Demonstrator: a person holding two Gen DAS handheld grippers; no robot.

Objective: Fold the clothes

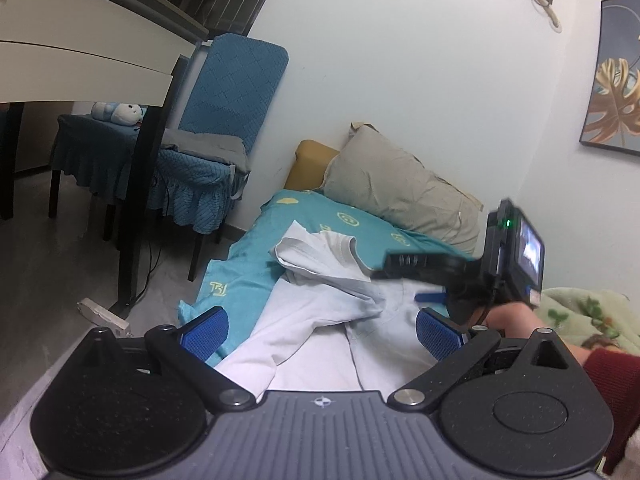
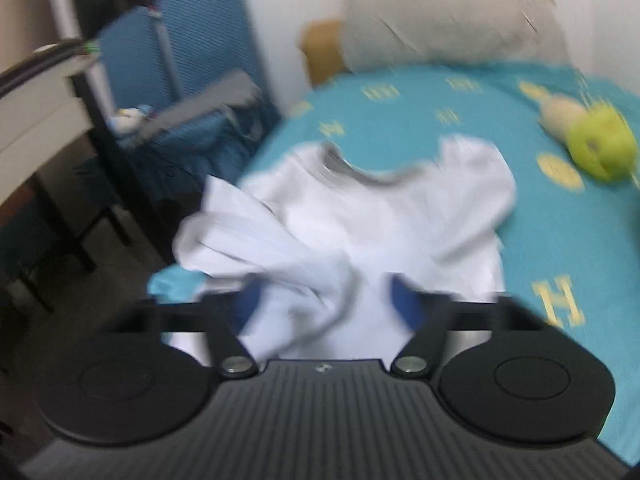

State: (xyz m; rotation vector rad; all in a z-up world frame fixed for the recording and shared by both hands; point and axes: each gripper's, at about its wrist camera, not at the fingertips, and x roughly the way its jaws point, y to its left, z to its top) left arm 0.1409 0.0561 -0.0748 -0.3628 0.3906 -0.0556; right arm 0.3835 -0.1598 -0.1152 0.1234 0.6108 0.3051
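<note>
A white T-shirt (image 1: 320, 320) with a grey collar lies rumpled on the teal bed sheet (image 1: 248, 264). In the right wrist view the shirt (image 2: 384, 216) shows blurred, collar toward the pillow, its left sleeve bunched. My left gripper (image 1: 320, 330) is open, its blue pads either side of the shirt's lower part, holding nothing. My right gripper (image 2: 326, 304) is open over the bunched sleeve fabric, which lies between its pads. The right gripper also shows in the left wrist view (image 1: 430, 304), held by a hand above the shirt's right side.
A beige pillow (image 1: 404, 188) and a yellow cushion (image 1: 310, 164) lie at the bed's head by the wall. Chairs with blue covers (image 1: 192, 168) and a desk (image 1: 80, 52) stand left. A green plush toy (image 2: 600, 148) lies on the sheet (image 2: 560, 240). A green blanket (image 1: 580, 312) is at right.
</note>
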